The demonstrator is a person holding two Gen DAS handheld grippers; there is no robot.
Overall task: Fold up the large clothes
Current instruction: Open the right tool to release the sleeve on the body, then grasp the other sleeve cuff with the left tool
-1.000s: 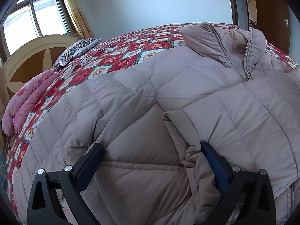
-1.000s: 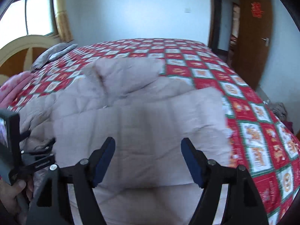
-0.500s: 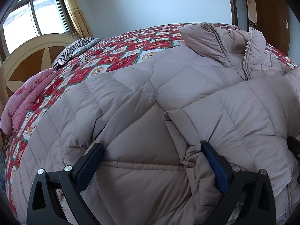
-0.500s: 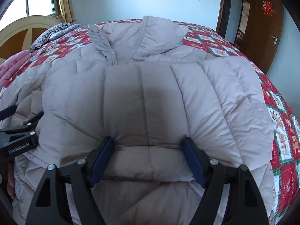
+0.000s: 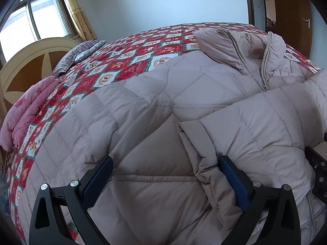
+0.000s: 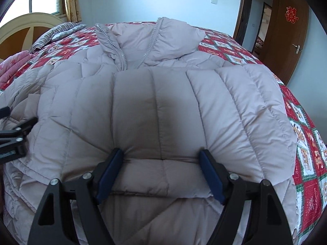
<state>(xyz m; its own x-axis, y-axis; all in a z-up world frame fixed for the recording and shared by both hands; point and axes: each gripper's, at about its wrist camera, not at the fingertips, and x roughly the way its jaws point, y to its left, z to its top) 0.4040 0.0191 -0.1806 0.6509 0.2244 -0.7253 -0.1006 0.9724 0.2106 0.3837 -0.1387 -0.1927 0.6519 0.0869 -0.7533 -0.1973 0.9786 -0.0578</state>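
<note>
Jacket (image 5: 167, 110), a large quilted beige garment, is laid front up across a bed covered by a red patterned quilt (image 5: 130, 61), with the collar (image 6: 155, 38) at the far end and the zip (image 5: 264, 69) partly undone. No brand or label can be read on it; a red paper character (image 6: 291, 15) is fixed to the brown door (image 6: 286, 47). Bare quilt is left along the jacket's left and right edges and beyond the collar. A sleeve (image 6: 163, 110) is folded across the chest. The right gripper (image 6: 161, 159) is set against this sleeve's near end, jaws spread wide with the padding bulging between them. The left gripper (image 5: 166, 169) is likewise spread over the lower front panel, its right finger (image 5: 235, 181) beside the cuff (image 5: 196, 143); a firm pinch is shown by neither.
</note>
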